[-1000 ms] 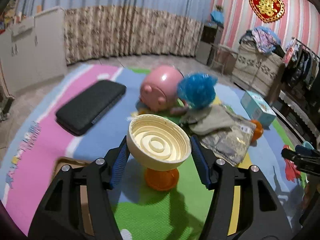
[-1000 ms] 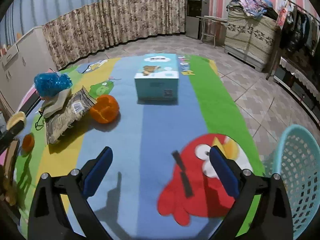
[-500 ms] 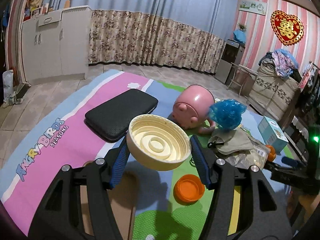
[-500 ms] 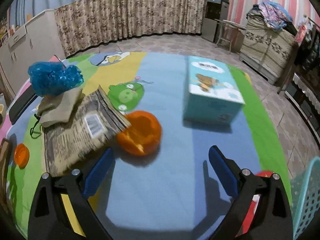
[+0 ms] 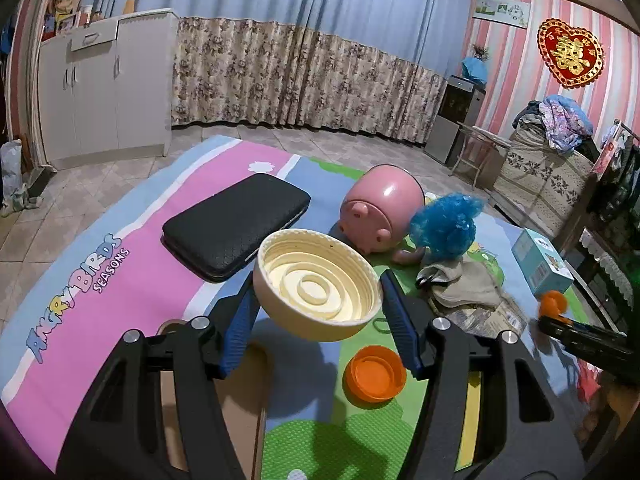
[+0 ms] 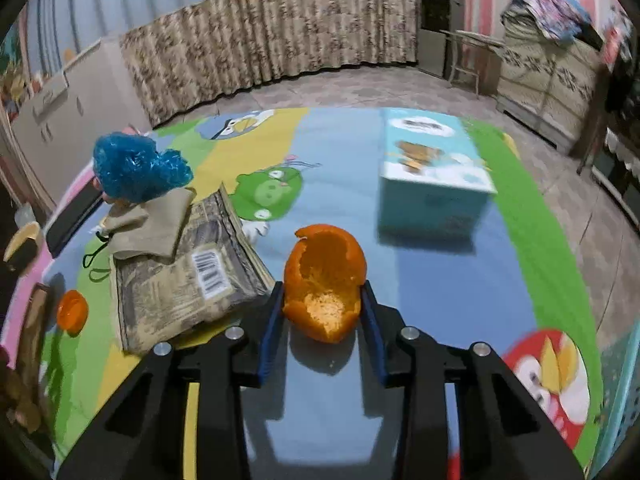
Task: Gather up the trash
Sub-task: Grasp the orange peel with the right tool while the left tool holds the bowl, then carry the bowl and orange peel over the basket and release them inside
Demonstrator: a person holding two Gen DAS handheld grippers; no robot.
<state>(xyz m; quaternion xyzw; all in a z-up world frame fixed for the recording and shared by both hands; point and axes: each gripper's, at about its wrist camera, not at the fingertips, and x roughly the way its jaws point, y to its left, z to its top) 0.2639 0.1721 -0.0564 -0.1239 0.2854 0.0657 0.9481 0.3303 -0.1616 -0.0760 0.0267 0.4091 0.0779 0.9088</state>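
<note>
Left gripper (image 5: 316,312): clamped on a cream lid (image 5: 316,284), blue pads against its two sides, hollow side facing the camera, carried clear above the play mat (image 5: 132,300). Below and to the right of it an orange cap (image 5: 374,372) lies open side up on the mat, apart from the gripper. A brown cardboard piece (image 5: 240,392) lies under the left finger.

Right gripper (image 6: 322,312): closed on an orange peel (image 6: 324,280), pads touching both flanks, torn rim upward. Whether the peel clears the mat cannot be told. Its left finger sits just beside the corner of a flat printed packet (image 6: 188,276); a beige cloth (image 6: 152,224) overlaps the packet's far end, with a blue crumpled bag (image 6: 136,168) touching the cloth behind.

Obstructions: a light-blue tissue box (image 6: 432,176) stands ahead right, well apart from the peel. Between packet and box the mat is open. A black case (image 5: 236,224) and a pink toy (image 5: 380,208) occupy the far mat in the left view; the pink strip left of the case is free. Teal basket edge (image 6: 624,400) at the far right of the right wrist view.
</note>
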